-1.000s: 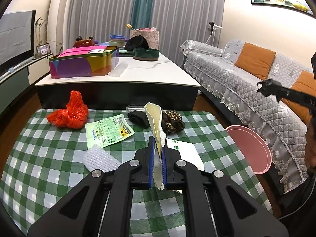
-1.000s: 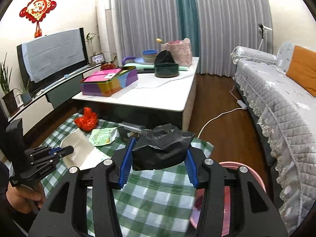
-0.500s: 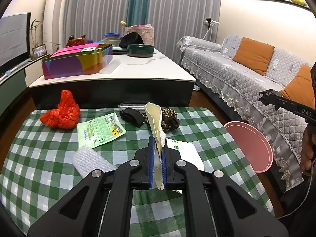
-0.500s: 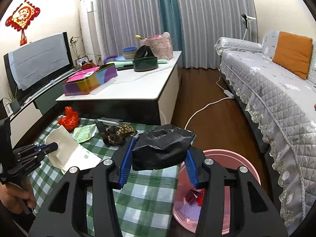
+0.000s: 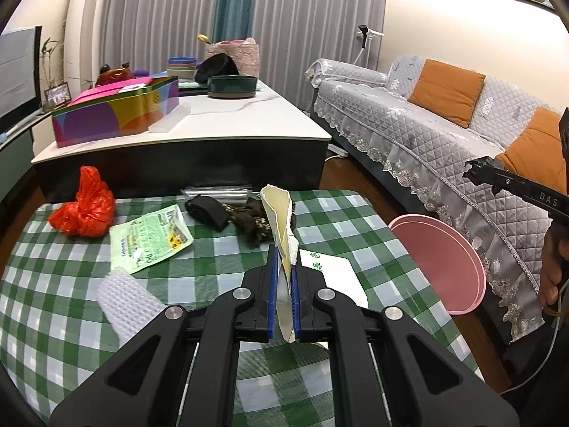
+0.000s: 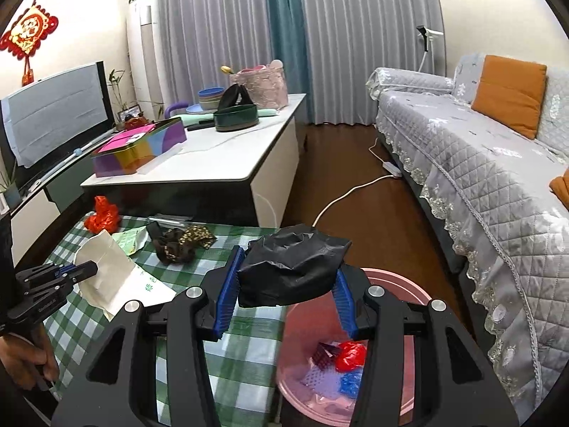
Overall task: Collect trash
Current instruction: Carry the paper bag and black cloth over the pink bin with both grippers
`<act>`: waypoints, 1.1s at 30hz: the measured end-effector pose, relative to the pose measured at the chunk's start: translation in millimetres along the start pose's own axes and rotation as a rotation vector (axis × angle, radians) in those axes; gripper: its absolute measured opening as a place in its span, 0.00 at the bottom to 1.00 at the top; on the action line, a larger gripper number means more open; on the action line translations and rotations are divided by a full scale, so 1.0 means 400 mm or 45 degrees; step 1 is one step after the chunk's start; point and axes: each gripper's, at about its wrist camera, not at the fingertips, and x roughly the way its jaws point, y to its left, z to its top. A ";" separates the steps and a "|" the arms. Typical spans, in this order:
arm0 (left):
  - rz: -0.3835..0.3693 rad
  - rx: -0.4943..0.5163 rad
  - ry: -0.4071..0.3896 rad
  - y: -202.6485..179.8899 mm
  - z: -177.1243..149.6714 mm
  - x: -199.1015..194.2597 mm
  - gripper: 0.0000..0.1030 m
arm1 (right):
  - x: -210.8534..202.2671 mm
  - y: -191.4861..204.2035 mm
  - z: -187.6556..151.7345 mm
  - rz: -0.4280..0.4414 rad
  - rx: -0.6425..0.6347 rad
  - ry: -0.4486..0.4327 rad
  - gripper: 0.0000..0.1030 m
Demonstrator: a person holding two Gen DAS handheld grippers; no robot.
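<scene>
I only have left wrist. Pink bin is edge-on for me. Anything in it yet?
Observer: Yes. The right wrist view looks down into the pink bin: a red scrap, a blue scrap and pale netting lie at the bottom.
Operator: What's the right gripper carrying?
Observer: The right gripper is shut on a crumpled black bag, held over the near rim of the bin and the table edge.
Operator: My paper, how big is it from the side?
Observer: The left gripper pinches one edge of a broad cream paper sheet; its lower end rests on the checked tablecloth.
</scene>
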 end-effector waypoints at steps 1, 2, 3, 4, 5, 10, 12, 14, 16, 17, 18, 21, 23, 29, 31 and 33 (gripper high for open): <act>-0.002 0.002 0.001 -0.004 0.000 0.002 0.06 | -0.002 -0.008 -0.001 -0.005 0.005 -0.001 0.46; -0.005 0.004 0.001 -0.008 0.001 0.005 0.06 | -0.004 -0.014 -0.001 -0.010 0.010 -0.002 0.46; -0.007 0.006 0.002 -0.012 0.001 0.007 0.06 | -0.006 -0.023 -0.001 -0.016 0.018 -0.004 0.46; -0.010 0.008 0.003 -0.016 0.001 0.009 0.06 | -0.008 -0.031 -0.001 -0.022 0.024 -0.006 0.46; -0.011 0.009 0.004 -0.020 0.001 0.011 0.06 | -0.009 -0.035 0.000 -0.025 0.028 -0.007 0.46; -0.022 0.025 0.005 -0.042 0.004 0.017 0.06 | -0.020 -0.058 -0.001 -0.041 0.051 -0.015 0.46; -0.024 0.028 0.006 -0.049 0.005 0.019 0.06 | -0.024 -0.066 0.000 -0.047 0.057 -0.018 0.46; -0.027 0.034 0.006 -0.057 0.006 0.020 0.06 | -0.027 -0.072 0.000 -0.052 0.059 -0.021 0.46; -0.028 0.041 0.006 -0.065 0.008 0.021 0.06 | -0.031 -0.080 0.000 -0.058 0.063 -0.023 0.46; -0.028 0.045 0.006 -0.070 0.009 0.021 0.06 | -0.033 -0.083 -0.001 -0.059 0.066 -0.024 0.46; -0.028 0.046 0.006 -0.073 0.011 0.021 0.06 | -0.035 -0.088 -0.002 -0.059 0.071 -0.026 0.46; -0.032 0.050 0.002 -0.086 0.017 0.022 0.06 | -0.042 -0.100 -0.004 -0.066 0.082 -0.028 0.46; -0.037 0.058 0.002 -0.098 0.020 0.023 0.06 | -0.045 -0.110 -0.004 -0.068 0.093 -0.030 0.46; -0.054 0.088 0.008 -0.135 0.024 0.033 0.06 | -0.066 -0.148 -0.005 -0.082 0.128 -0.049 0.46; -0.065 0.095 0.010 -0.150 0.027 0.036 0.06 | -0.072 -0.162 -0.007 -0.090 0.140 -0.052 0.46; -0.073 0.102 0.011 -0.162 0.030 0.039 0.06 | -0.078 -0.176 -0.009 -0.100 0.152 -0.054 0.46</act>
